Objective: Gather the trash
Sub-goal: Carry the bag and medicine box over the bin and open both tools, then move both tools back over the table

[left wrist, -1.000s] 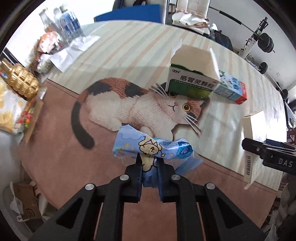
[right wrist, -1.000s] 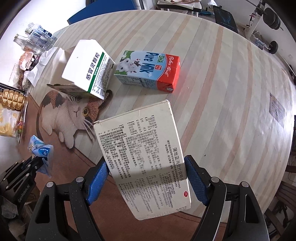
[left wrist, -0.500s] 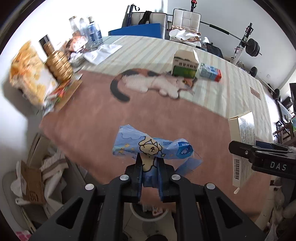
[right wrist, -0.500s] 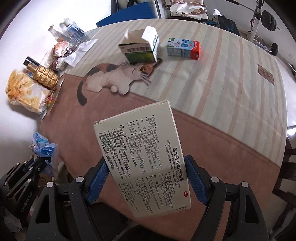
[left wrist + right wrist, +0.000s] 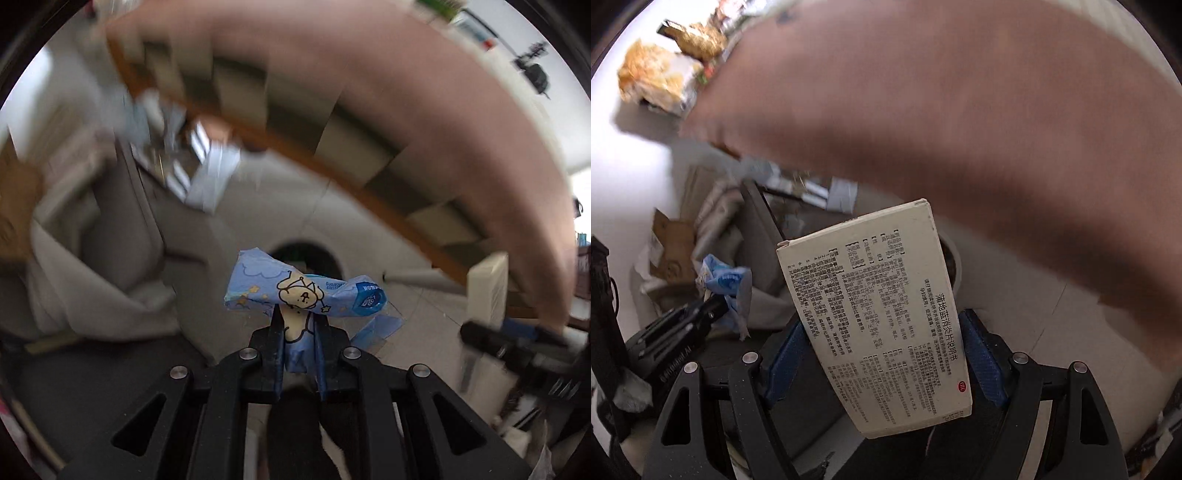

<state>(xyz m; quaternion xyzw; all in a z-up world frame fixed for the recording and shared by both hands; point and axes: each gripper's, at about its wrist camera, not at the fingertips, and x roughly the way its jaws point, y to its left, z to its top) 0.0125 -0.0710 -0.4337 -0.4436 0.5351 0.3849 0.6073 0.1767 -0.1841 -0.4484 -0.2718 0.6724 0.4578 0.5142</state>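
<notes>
My left gripper (image 5: 298, 325) is shut on a crumpled blue wrapper (image 5: 303, 291) with a cartoon bear; it also shows at the left of the right wrist view (image 5: 726, 282). My right gripper (image 5: 882, 339) is shut on a flat white medicine box (image 5: 875, 314) printed with black text; its edge shows in the left wrist view (image 5: 487, 284). Both are held below the table edge, above the floor. A round dark bin opening (image 5: 306, 258) lies on the floor just beyond the wrapper; in the right wrist view its rim (image 5: 955, 262) peeks out behind the box.
The table with its brown cloth (image 5: 960, 110) hangs above and ahead. A grey chair or cushion (image 5: 110, 240) and cardboard (image 5: 670, 251) stand at the left. Snack bags (image 5: 657, 77) sit on the table's far left. The view is motion-blurred.
Both grippers have pulled back off the table and dropped below its edge, still holding the wrapper and the box. The view now faces the floor and the bin.
</notes>
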